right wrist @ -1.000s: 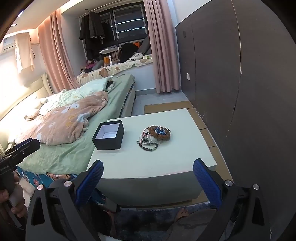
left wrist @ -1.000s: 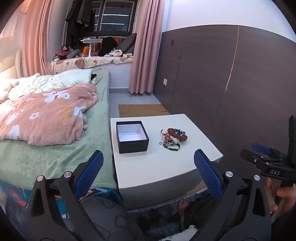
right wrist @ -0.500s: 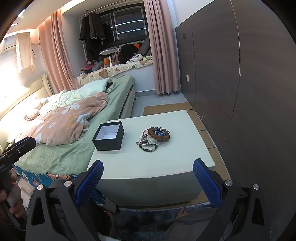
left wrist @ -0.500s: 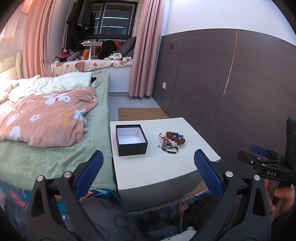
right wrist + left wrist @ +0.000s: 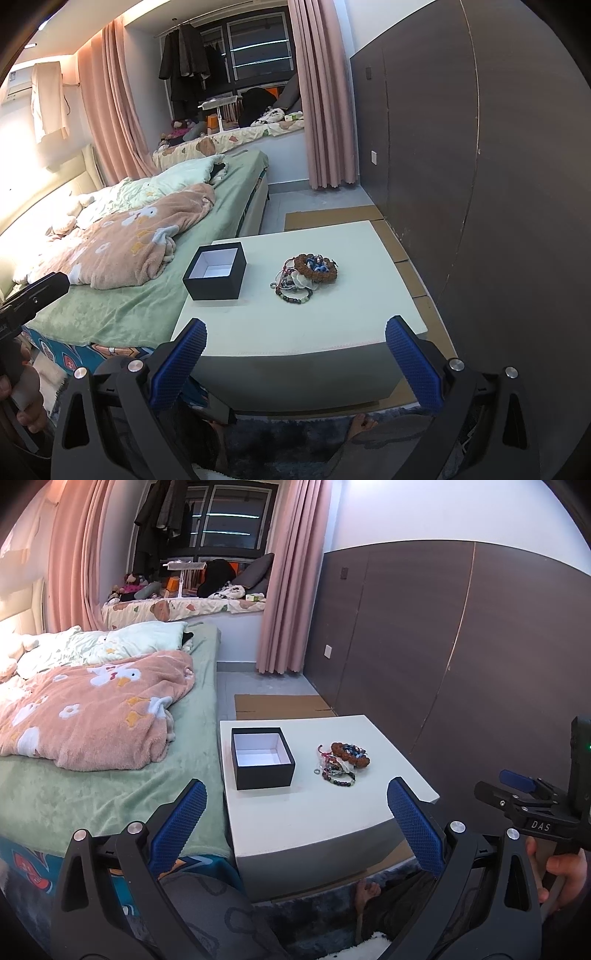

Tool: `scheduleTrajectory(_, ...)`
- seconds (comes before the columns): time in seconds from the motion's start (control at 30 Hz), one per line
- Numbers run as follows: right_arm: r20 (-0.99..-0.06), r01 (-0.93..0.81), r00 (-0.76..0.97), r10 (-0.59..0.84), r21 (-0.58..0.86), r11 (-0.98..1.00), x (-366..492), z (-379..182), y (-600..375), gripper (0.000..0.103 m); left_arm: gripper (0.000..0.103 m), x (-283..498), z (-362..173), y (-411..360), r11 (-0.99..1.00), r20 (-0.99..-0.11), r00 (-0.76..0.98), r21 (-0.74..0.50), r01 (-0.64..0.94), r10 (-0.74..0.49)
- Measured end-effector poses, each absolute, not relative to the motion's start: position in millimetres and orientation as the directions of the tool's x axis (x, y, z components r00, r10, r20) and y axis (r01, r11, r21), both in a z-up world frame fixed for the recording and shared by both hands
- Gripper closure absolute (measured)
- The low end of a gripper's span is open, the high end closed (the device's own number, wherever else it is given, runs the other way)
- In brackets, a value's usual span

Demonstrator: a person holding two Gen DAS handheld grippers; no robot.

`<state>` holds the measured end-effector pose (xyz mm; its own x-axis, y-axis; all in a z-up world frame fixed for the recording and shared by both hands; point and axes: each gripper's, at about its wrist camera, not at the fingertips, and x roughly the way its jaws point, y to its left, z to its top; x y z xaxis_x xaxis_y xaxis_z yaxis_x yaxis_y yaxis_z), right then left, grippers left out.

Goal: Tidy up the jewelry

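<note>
Our left gripper (image 5: 295,825): black angular frame, two fingers faced with blue knurled pads (image 5: 413,830); silver round screws (image 5: 457,827) sit on each arm just behind the pads. Our right gripper (image 5: 295,363) is the same build, blue pads, silver screws. Seen from the left tongs, off to their right, the right unit's black body carries a white "DAS" label (image 5: 540,826), a blue tab above it, a green light on its upright block; grey patterned trousers (image 5: 218,915) below the tongs.

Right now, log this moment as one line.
left tool open | right tool open | black box empty | jewelry pile untouched on white table
</note>
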<state>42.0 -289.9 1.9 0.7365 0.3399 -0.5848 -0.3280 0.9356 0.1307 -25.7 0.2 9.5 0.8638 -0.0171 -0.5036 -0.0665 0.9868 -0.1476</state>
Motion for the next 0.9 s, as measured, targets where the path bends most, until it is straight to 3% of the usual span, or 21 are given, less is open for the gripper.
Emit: scheduleTrajectory(0.9,-0.568,-0.324,0.756,0.325,0.107,0.940,31.2,7.4,-284.3,0.008,0.005,-26.5,8.2,2.6,0.985,-0.502,0.865,-0.158,-0.067,-0.022)
